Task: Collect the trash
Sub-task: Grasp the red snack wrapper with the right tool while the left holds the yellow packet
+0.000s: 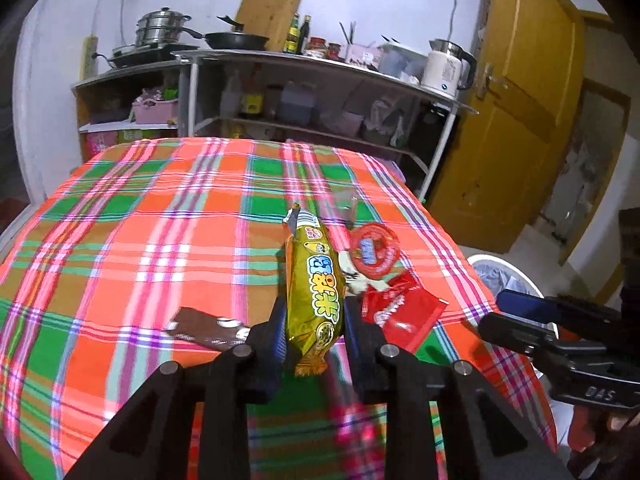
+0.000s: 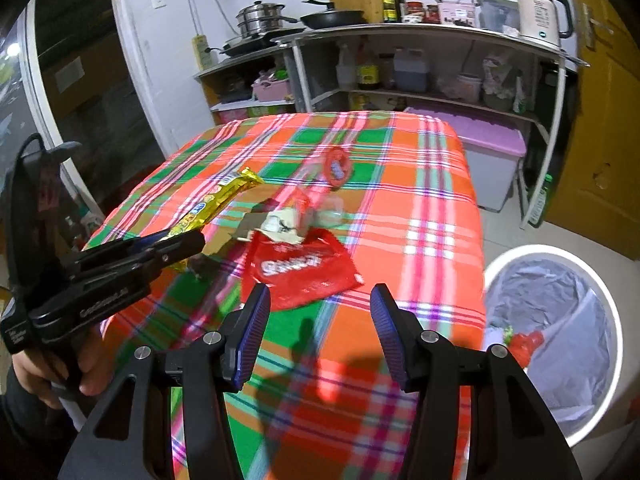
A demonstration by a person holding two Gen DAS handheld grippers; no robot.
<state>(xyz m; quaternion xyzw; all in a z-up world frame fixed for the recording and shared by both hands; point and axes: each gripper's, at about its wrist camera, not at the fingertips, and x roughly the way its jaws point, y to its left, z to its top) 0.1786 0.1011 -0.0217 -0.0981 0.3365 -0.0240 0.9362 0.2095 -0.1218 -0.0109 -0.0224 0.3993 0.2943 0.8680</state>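
Observation:
My left gripper [image 1: 314, 316] is shut on a yellow snack packet [image 1: 316, 280] and holds it above the plaid tablecloth [image 1: 140, 220]; the packet also shows in the right wrist view [image 2: 216, 200]. A red wrapper [image 1: 404, 314] [image 2: 304, 268], a crumpled white wrapper [image 2: 282, 226], a round red lid [image 1: 374, 252] [image 2: 338, 168] and a brown wrapper [image 1: 208, 330] lie on the cloth. My right gripper [image 2: 320, 320] is open and empty above the table's near edge, just short of the red wrapper. A white trash bin [image 2: 560, 336] with a grey liner stands on the floor to the right.
A clear plastic cup [image 1: 344, 204] lies beyond the lid. A metal shelf [image 2: 420, 36] with pots, pan, bottles and a kettle stands behind the table. A purple-lidded box [image 2: 492, 148] and a yellow door [image 1: 520, 80] are at the right.

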